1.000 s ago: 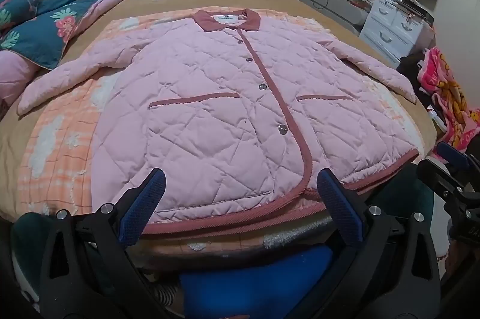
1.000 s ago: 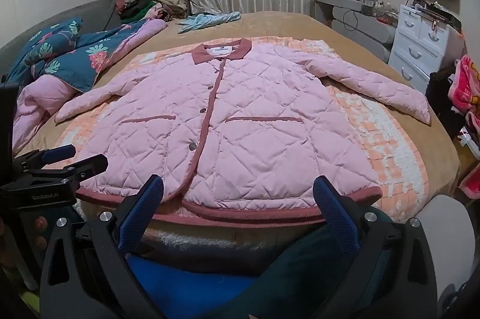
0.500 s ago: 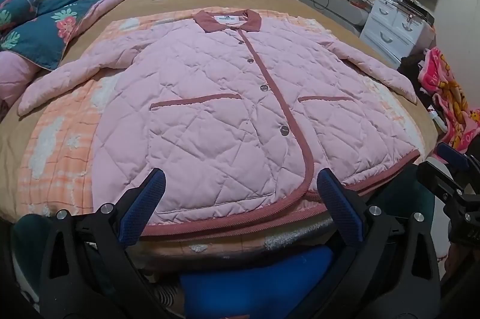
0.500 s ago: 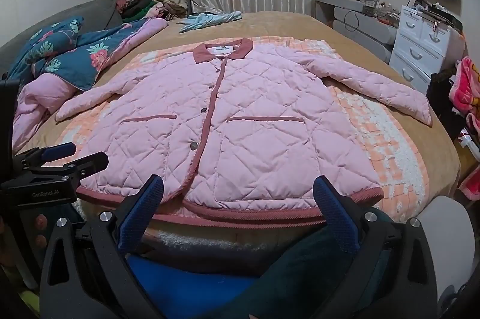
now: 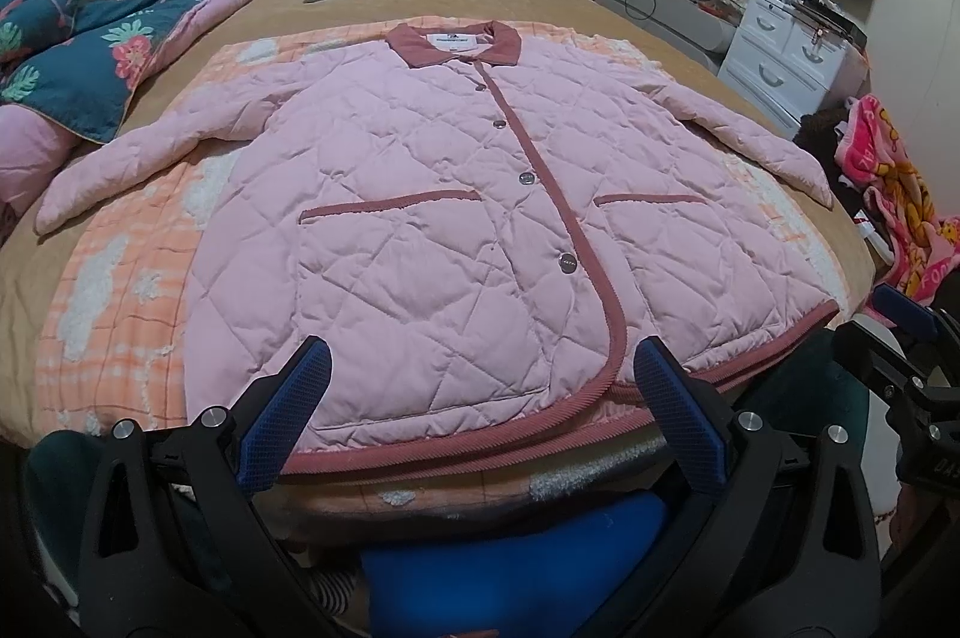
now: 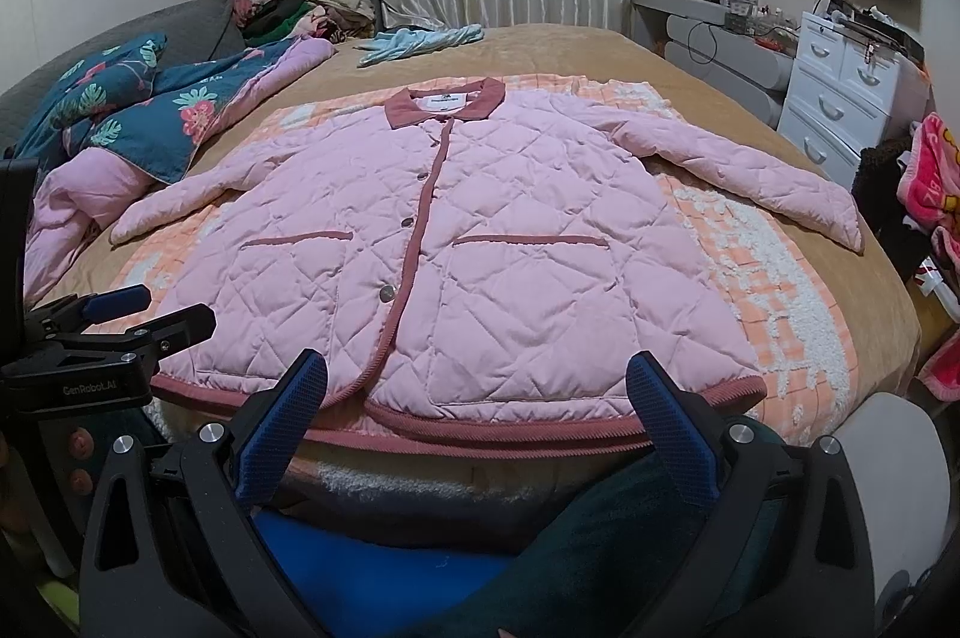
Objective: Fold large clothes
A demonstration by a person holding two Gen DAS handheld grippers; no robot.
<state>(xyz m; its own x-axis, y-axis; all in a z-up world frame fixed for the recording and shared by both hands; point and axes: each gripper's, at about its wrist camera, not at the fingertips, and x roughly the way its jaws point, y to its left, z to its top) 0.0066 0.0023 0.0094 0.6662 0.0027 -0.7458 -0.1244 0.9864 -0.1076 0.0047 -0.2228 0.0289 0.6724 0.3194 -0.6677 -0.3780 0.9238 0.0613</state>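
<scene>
Almost nothing has moved: the left claw (image 5: pixel 480 407) and right claw (image 6: pixel 477 407) still hover wide open, empty, before the jacket (image 5: pixel 480 230)'s hem; its slippery quilting could slump off the bed (image 6: pixel 570 44).

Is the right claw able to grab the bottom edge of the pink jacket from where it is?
Probably yes. The right claw is open and empty, right at the hem of the pink quilted jacket, which lies flat on the bed. Nothing sits between them.
</scene>
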